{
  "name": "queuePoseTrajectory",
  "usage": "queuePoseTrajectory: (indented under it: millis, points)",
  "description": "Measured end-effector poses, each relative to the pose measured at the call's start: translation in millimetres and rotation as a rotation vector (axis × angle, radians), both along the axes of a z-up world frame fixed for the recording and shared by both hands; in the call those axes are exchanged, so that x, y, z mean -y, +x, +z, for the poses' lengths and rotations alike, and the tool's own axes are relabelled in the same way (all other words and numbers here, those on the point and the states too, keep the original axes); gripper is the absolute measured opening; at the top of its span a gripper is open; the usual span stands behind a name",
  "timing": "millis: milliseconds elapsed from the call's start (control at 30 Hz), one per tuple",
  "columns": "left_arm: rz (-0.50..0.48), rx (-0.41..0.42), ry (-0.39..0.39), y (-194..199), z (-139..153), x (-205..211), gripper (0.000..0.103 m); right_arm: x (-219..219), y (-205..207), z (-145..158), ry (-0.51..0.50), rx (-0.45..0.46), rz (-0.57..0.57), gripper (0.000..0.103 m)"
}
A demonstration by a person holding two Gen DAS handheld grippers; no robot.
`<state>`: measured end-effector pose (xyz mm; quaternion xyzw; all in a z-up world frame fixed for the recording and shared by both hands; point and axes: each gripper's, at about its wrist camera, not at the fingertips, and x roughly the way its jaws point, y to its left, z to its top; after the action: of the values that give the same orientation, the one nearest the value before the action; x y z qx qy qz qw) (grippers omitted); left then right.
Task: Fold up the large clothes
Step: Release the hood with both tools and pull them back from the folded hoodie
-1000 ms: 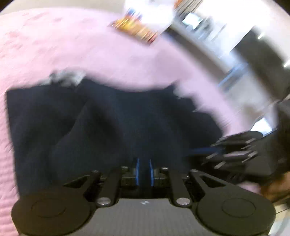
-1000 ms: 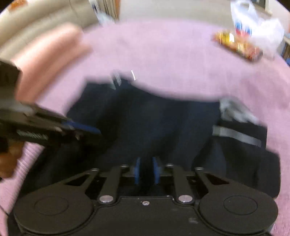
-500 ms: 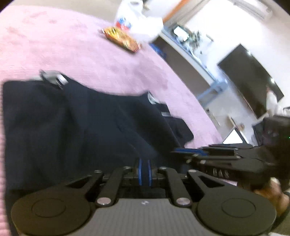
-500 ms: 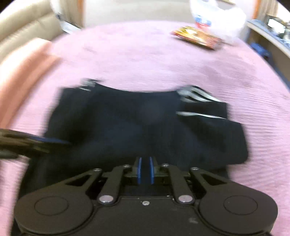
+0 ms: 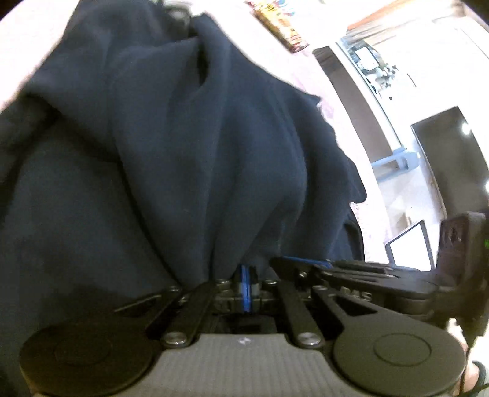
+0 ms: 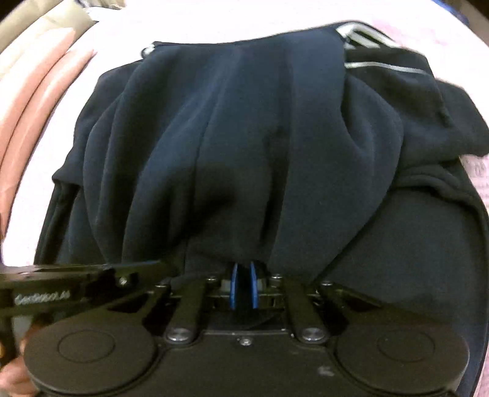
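The navy garment point(image 5: 189, 158) now hangs lifted, filling both views. The left gripper point(image 5: 246, 282) and right gripper point(image 6: 243, 285) each pinch its edge.

Pink bedspread point(image 6: 214, 27) carries everything. Dark navy garment point(image 6: 244, 137) bunched across it. Colourful snack packet point(image 5: 281, 23) lies beyond, apart.

pink rug point(image 5: 308, 81), dark TV point(image 5: 452, 152), laptop point(image 5: 409, 244), beige sofa point(image 6: 33, 33)
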<state>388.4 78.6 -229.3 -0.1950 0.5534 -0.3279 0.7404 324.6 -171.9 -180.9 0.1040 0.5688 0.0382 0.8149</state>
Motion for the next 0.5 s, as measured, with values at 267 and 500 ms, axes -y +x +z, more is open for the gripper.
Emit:
queuePoseTrajectory:
  millis: [267,500]
  points:
    - [0.072,-0.007,0.071,-39.3,37.6,-9.4,0.006,21.7,-39.9,20.1,0.125,0.041,0.043,0.015]
    - [0.137,-0.014,0.141,-91.1,57.5,1.4,0.008,82.9,-115.7,31.9,0.097,-0.002,0.073,0.052]
